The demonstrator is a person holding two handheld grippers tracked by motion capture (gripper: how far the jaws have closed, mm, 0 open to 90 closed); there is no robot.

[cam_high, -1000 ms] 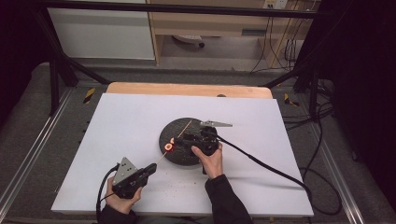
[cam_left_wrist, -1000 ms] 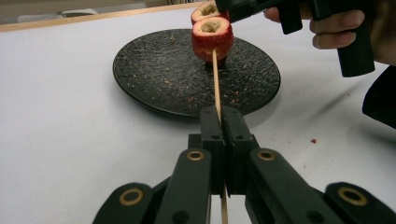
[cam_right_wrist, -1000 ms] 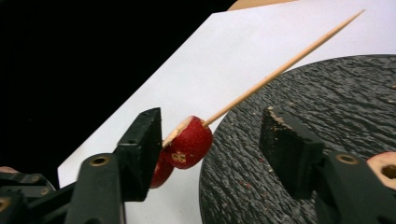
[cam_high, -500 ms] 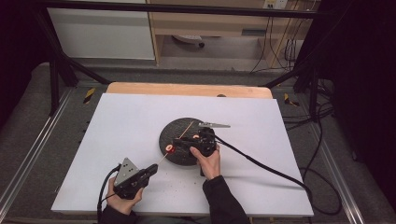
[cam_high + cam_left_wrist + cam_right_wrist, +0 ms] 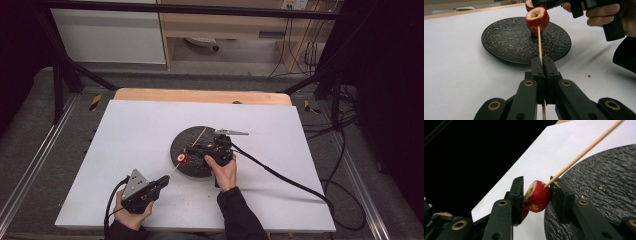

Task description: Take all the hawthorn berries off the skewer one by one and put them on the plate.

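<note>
High view: both hands rest low on the white worktop (image 5: 125,130), by the black plate (image 5: 197,150). Left gripper view: the left gripper (image 5: 543,65) has its fingers tight on a skewer (image 5: 539,42) through a strawberry (image 5: 537,18). Right gripper view: the right gripper (image 5: 536,195) has just been closing its fingers, now squeezing that strawberry (image 5: 537,196).

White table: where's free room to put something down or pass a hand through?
Free: the white table left of the black plate, the strip behind it up to the wooden edge. Crowded: plate with skewer, strawberry, right gripper; left gripper near front edge.
</note>
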